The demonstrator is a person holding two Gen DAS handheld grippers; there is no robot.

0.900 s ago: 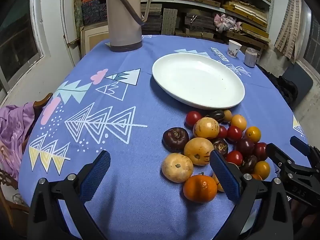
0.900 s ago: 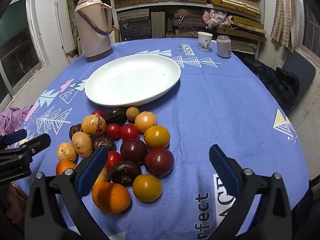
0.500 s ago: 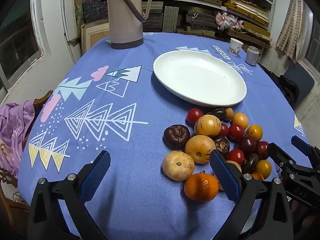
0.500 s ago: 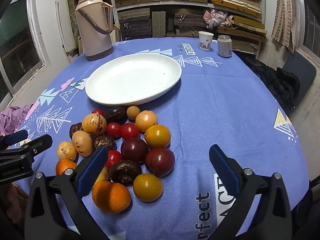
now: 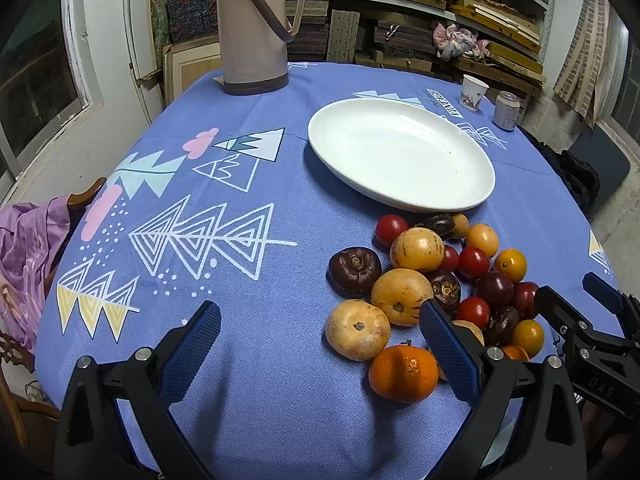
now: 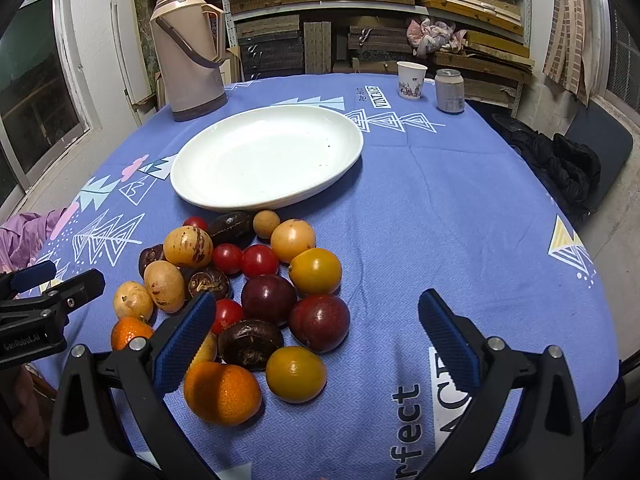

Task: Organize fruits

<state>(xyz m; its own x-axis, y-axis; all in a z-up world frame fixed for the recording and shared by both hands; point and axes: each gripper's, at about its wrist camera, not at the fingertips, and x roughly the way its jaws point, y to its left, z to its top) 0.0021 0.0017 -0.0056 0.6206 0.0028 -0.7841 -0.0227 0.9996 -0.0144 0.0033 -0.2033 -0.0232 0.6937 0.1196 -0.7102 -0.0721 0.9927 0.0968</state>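
Even indoor light, sharp focus, soft shadows, strong fisheye bending and dark corners.

Bare tablecloth (image 5: 248, 360) lies open left of the fruit pile (image 6: 248, 292) and again on its right. The white plate (image 6: 264, 156) sits just beyond the pile (nothing on it); thermos (image 5: 254, 28), cup (image 6: 411, 79) and can (image 6: 449, 90) crowd only the far edge.
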